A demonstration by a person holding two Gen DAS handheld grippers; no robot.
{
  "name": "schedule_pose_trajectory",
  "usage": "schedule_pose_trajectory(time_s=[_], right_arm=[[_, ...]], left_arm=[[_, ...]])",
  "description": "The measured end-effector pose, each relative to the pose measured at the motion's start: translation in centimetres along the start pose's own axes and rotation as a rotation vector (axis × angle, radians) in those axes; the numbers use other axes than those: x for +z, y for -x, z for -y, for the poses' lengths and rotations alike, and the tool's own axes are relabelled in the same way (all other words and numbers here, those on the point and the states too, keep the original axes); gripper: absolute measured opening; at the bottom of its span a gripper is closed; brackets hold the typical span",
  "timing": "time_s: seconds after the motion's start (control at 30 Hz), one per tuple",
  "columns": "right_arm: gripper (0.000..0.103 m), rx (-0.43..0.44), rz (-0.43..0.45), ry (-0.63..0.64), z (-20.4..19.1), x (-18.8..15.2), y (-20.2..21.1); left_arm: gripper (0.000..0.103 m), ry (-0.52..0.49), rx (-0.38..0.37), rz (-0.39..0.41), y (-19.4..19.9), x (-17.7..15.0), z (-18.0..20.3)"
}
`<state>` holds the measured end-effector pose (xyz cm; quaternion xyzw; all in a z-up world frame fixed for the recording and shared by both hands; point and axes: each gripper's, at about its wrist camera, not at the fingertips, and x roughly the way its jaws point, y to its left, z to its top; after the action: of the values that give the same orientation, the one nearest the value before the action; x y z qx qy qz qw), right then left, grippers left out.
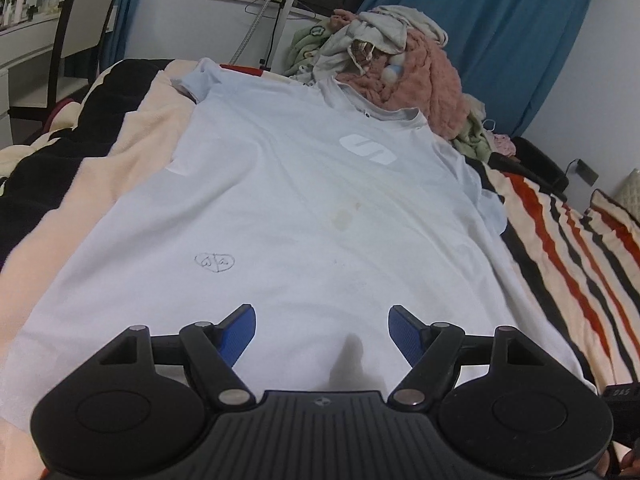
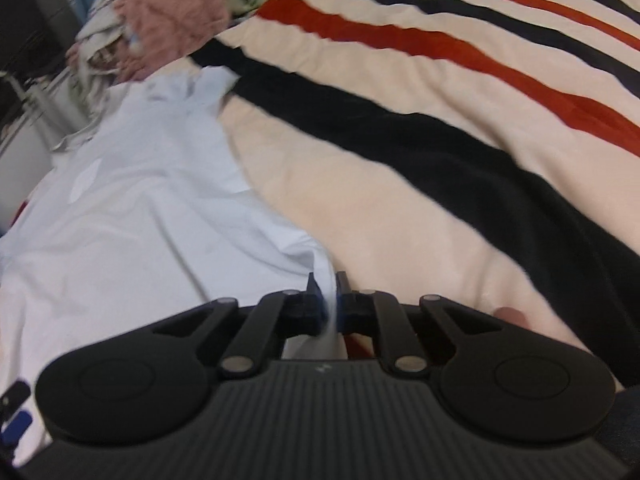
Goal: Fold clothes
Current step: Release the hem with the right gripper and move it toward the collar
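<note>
We are seeing a pale blue T-shirt (image 1: 280,200) lying on a blanket (image 2: 440,128) striped cream, black and red, beside a pink fluffy garment (image 1: 420,76) and blue curtains (image 1: 500,40).

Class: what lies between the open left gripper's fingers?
Only the T-shirt: bare white cloth shows between the left gripper's blue pads, seen in the left wrist view.

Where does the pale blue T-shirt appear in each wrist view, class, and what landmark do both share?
Left wrist view: the T-shirt fills the centre, spread flat ahead of the open left tongs.
Right wrist view: it lies at left, its edge pinched in the right tongs.
Shared landmark: the pink fluffy garment on the clothes heap.
</note>
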<state>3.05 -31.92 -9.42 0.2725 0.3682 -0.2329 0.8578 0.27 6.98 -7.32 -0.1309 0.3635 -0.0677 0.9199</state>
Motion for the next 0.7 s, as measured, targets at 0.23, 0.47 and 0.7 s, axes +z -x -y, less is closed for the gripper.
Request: schedule_pose_trajectory(time_s=[0.23,0.47,0.7], right_arm=[[0.012,-0.014,0.055,-0.03,0.0,-0.1,0.5],[0.082,0.044,0.166,-0.034,-0.4,0.6,1.9],[0.081,0.164,0.242,-0.021,-0.8,1.7,2.8]], left_arm=[[0.075,-0.016,0.019,0.002,0.0,-0.2,0.1],[0.08,-0.029,0.025,0.015,0.2,-0.3,0.2],[0.081,-0.065,0.028,0.03,0.4,-0.2,0.6]])
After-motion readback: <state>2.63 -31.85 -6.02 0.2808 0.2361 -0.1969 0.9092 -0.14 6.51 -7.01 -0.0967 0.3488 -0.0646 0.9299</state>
